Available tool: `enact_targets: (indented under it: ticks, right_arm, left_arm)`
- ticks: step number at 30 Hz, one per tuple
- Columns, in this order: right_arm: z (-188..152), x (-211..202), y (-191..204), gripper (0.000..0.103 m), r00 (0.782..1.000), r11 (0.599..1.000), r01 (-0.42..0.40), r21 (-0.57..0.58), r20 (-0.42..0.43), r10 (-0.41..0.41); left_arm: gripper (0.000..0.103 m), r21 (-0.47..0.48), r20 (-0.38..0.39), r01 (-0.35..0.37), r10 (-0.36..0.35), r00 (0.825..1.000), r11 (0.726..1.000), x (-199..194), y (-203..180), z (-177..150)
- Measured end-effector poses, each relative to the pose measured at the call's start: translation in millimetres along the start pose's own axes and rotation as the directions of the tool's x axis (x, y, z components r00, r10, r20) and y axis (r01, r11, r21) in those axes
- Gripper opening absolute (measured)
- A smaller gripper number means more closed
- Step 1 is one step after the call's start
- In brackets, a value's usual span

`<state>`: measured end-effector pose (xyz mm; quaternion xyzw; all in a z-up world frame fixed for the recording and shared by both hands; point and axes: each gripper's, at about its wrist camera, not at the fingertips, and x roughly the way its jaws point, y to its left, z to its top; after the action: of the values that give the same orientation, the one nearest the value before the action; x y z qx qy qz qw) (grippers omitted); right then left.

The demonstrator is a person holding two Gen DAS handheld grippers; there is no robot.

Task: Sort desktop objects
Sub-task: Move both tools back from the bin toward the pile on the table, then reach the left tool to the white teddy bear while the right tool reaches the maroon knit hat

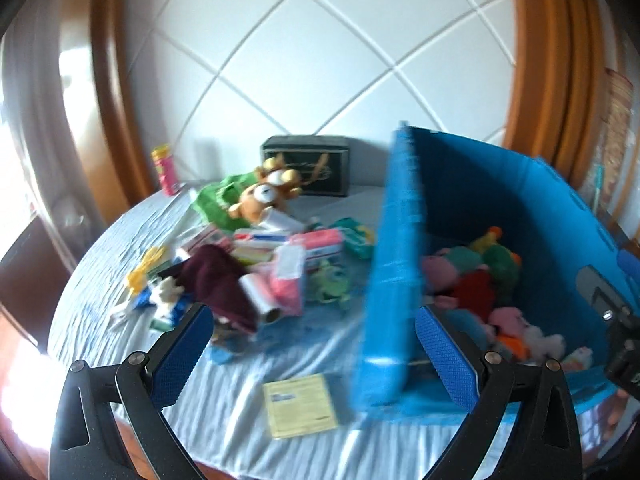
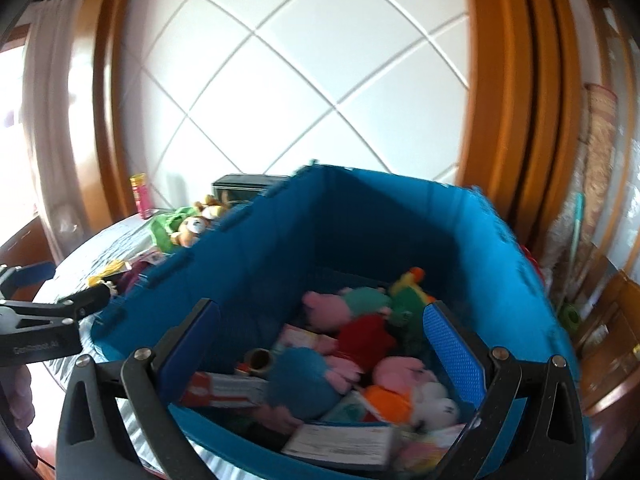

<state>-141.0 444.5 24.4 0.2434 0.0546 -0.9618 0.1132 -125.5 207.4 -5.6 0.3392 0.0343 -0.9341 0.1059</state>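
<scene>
A: Tall blue plastic bin [image 2: 360,224] as landmark. Left of it, loose pile on the pale blue cloth: brown plush bear [image 1: 256,200], maroon cloth [image 1: 224,280], pink packet [image 1: 320,240].

B: Inside it, plush toys, boxes, a cardboard roll.

A: Left gripper [image 1: 316,356] wide open, empty, beside its left wall. Right gripper [image 2: 320,344] spread over it, empty.

B: Better to approach one pile item squarely, above clutter.

A bench [image 1: 120,240] draped in pale blue striped cloth carries a blue bin [image 1: 520,208] on the right, a heap of packets and plush toys [image 1: 264,196] at centre, a dark box [image 1: 306,168] and pink canister [image 1: 166,168] at the far edge, and a yellow leaflet [image 1: 300,404] near.
</scene>
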Motion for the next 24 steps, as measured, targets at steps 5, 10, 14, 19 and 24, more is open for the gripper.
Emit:
enact_targets:
  ticks: [5,10,14,19,24]
  right_arm:
    - [14.1,5.6,74.1,0.103,0.999,0.999,-0.039,-0.018,0.036,0.040]
    - [23.7,19.1,161.3,0.103,0.998,0.997,-0.057,-0.044,0.032,0.058]
    - [24.0,29.7,219.6,0.103,0.997,0.997,-0.070,-0.039,0.011,0.070]
    - [15.2,54.9,271.0,0.103,0.995,0.996,-0.078,-0.046,-0.060,0.075]
    - [-0.6,91.5,291.5,0.103,0.986,0.996,-0.069,-0.057,-0.158,0.059]
  left_arm:
    - [0.102,-0.036,-0.014,-0.042,0.041,0.999,0.998,12.8,88.6,-6.2]
    - [0.102,-0.019,-0.054,-0.119,0.117,0.992,0.993,34.1,174.8,-15.9]
    - [0.102,-0.024,-0.098,-0.120,0.118,0.988,0.992,52.1,234.2,-24.9]
    - [0.102,-0.086,-0.159,-0.133,0.118,0.980,0.987,77.2,288.8,-36.2]
    - [0.102,-0.165,-0.235,-0.131,0.090,0.968,0.978,116.1,318.8,-45.6]
